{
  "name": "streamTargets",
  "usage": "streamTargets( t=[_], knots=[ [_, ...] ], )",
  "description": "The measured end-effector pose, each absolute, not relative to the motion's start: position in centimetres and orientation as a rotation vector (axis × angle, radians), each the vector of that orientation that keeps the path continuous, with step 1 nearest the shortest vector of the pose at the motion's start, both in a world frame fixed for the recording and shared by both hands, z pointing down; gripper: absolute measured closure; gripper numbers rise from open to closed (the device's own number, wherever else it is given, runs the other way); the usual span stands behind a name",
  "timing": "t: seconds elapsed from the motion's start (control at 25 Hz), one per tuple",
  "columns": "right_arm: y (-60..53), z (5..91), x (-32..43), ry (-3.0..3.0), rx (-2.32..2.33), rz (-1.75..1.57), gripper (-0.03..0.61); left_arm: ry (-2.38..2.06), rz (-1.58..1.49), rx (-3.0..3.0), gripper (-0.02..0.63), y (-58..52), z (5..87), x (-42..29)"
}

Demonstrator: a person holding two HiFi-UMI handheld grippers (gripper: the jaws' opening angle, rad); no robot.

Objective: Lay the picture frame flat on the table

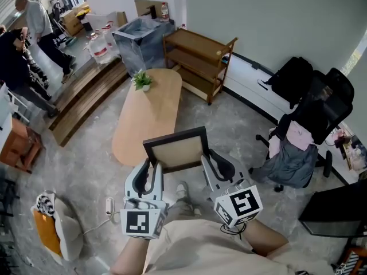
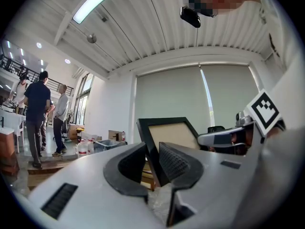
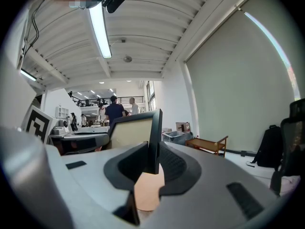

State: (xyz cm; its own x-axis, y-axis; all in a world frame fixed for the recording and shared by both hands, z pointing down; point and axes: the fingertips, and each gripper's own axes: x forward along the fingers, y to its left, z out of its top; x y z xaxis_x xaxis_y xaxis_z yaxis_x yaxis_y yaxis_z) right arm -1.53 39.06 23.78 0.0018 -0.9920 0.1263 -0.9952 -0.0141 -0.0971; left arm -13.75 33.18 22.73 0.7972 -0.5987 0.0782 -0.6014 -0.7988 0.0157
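Oval table [image 1: 143, 116] near black picture frame [image 1: 175, 151], its sides tight in left gripper [image 1: 151, 174] and right gripper [image 1: 213, 166] jaws.

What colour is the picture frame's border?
Black, surrounding a beige centre; the picture frame shows best in the head view.

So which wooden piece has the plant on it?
The pale oval table beyond the picture frame: potted plant at its far end. The darker shelf unit has none.
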Motion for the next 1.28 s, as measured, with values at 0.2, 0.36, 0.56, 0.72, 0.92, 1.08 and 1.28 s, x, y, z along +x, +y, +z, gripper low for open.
streamTargets(
  t=[0.2,0.36,0.56,0.72,0.92,1.08,1.28],
  knots=[
    [37.7,24.5,-0.4,-2.191,2.207,0.248,0.523,-0.985,0.111,2.939,0.529,31.9,23.5,-12.6],
    [35.9,25.1,0.6,-2.192,2.199,0.245,0.523,-0.986,0.109,2.95,0.529,30.1,23.9,-11.7],
    [32.7,25.6,2.3,-2.181,2.194,0.271,0.523,-0.984,0.111,2.938,0.529,26.9,24.5,-10.0],
    [29.2,26.7,3.2,-2.173,2.173,0.306,0.523,-0.985,0.135,2.902,0.529,23.5,25.8,-9.0],
    [23.7,27.6,4.9,-2.164,2.158,0.348,0.523,-0.988,0.163,2.876,0.529,18.2,26.6,-7.5],
    [19.1,28.1,6.1,-2.154,2.146,0.375,0.523,-0.974,0.186,2.855,0.529,13.5,27.2,-6.3],
    [13.2,28.3,7.9,-2.137,2.135,0.397,0.523,-0.956,0.19,2.842,0.529,7.5,27.4,-4.4]
  ],
)
